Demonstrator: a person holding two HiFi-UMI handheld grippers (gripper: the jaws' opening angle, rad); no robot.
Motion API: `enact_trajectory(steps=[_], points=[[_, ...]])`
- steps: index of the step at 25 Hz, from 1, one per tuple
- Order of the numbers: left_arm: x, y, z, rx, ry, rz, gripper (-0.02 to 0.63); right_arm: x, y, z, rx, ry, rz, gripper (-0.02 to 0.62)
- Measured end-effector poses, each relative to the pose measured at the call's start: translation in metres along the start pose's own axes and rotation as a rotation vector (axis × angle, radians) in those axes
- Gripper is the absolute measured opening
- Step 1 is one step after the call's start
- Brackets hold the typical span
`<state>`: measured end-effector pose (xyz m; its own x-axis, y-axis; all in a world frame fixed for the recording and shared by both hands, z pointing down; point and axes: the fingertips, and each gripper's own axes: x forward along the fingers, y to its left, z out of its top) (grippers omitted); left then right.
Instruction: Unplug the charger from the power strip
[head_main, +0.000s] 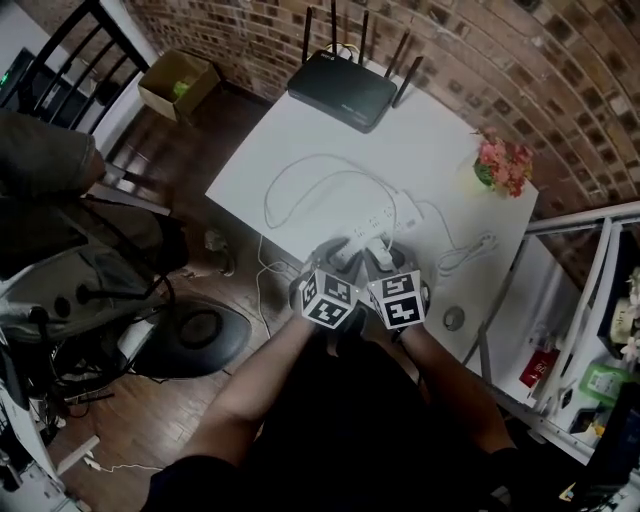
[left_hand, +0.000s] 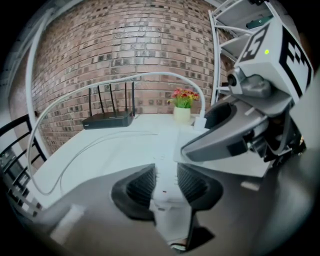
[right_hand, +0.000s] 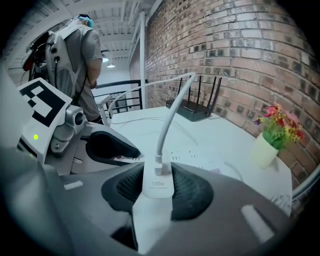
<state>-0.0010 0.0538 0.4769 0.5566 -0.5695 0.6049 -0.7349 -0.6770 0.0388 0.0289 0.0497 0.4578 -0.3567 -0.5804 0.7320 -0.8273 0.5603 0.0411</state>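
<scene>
A white power strip (head_main: 372, 222) lies on the white table (head_main: 300, 140), close to its near edge. My left gripper (head_main: 345, 262) is shut on the strip's near end, and in the left gripper view the strip (left_hand: 167, 172) fills the gap between both pads. My right gripper (head_main: 378, 262) is right beside it, shut on a white charger block (right_hand: 157, 184). A white cable (right_hand: 167, 127) rises from the charger and arcs away. Beyond the charger I see more of the strip (right_hand: 195, 156). The charger's plug end is hidden, so I cannot tell whether it sits in a socket.
A black router (head_main: 343, 88) with antennas stands at the table's far end, and a pot of pink flowers (head_main: 500, 168) at the right. Loose white cables (head_main: 300, 185) loop across the top. A metal shelf (head_main: 600, 300) stands on the right. A person (right_hand: 75, 55) stands behind.
</scene>
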Motion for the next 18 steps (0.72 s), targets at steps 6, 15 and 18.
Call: enact_trajectory(steps=[6,15,18], points=[[0.000,0.000,0.001,-0.001,-0.003,0.001,0.141,-0.008,0.002,0.010,0.002,-0.023,-0.004,0.141],[-0.002,0.001,0.002,-0.040,0.029,0.007,0.162,-0.026,-0.013,0.007,0.368,-0.088,0.119,0.144],[-0.014,0.001,0.012,-0.086,-0.007,0.009,0.193,-0.039,-0.019,0.011,0.504,-0.140,0.173,0.144]])
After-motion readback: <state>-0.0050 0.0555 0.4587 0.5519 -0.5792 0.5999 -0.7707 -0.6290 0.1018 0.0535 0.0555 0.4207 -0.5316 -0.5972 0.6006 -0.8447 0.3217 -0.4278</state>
